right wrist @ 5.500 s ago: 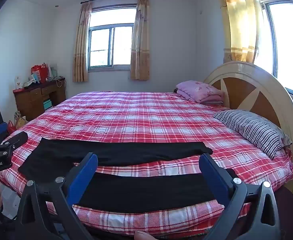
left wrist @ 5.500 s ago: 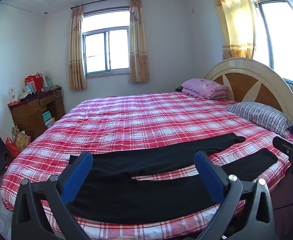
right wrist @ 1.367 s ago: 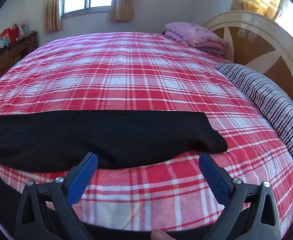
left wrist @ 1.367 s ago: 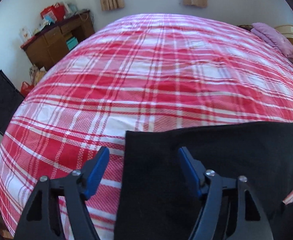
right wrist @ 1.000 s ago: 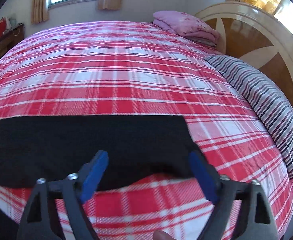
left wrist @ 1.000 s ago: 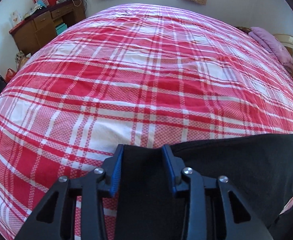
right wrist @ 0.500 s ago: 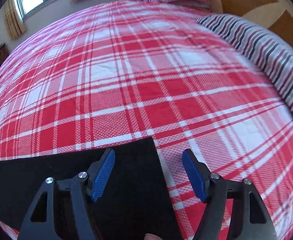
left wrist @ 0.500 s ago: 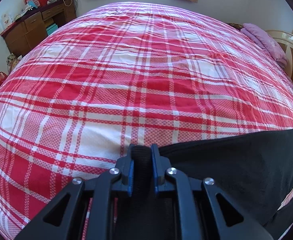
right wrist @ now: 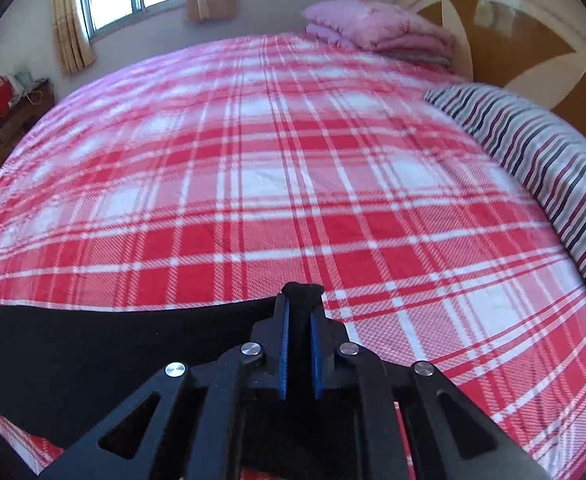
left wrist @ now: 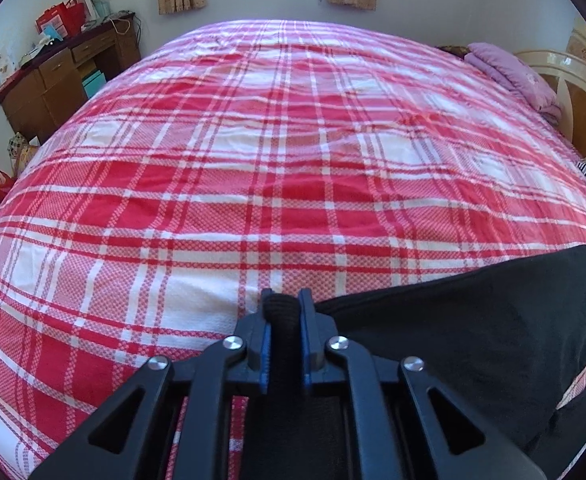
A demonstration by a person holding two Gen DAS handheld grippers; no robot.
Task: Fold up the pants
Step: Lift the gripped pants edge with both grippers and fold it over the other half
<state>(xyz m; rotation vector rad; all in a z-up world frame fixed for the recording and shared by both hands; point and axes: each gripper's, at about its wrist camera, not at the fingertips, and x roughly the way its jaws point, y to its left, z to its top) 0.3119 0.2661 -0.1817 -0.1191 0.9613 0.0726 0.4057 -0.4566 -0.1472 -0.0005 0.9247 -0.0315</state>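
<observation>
Half a second before, our right gripper (right wrist: 299, 312) stood spread over the far leg's hem; now it was pressed together, pinching that corner of the black pants (right wrist: 93, 344). Our left gripper (left wrist: 283, 312) was closing its last bit on the waistband corner. The pants lay along the near edge of the red plaid bed (left wrist: 293, 160). We judged both far corners secured, ready to pull toward the near leg.
</observation>
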